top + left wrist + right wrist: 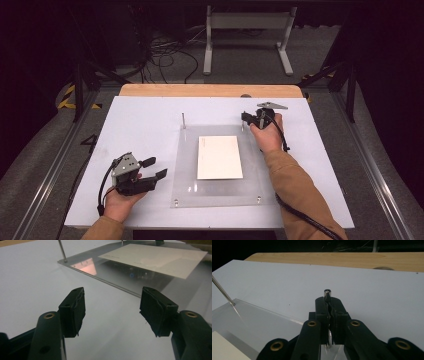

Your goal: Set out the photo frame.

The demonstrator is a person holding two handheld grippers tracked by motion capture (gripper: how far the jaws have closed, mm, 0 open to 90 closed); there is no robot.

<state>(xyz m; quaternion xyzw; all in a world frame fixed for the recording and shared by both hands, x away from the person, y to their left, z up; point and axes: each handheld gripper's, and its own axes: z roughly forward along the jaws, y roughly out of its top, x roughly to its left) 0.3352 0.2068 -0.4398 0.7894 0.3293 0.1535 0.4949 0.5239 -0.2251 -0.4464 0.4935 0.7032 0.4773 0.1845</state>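
Observation:
A clear acrylic plate (185, 170) lies on the white board, with a white card (219, 157) flat on its middle. A thin metal pin (183, 120) stands upright at the plate's far left corner. My right gripper (245, 118) is at the far right corner, shut on a second upright metal pin (327, 293), whose top pokes out above the jaws of the right gripper (329, 306). My left gripper (156, 168) rests left of the plate, open and empty. In the left gripper view, the left gripper (112, 311) faces the plate's edge (112, 272) and the card (155, 258).
The white board (140, 125) covers a wooden table whose far edge (210, 90) shows behind it. Two small screws (175, 202) sit at the plate's near corners. A white metal stand (247, 30) and cables lie on the floor beyond.

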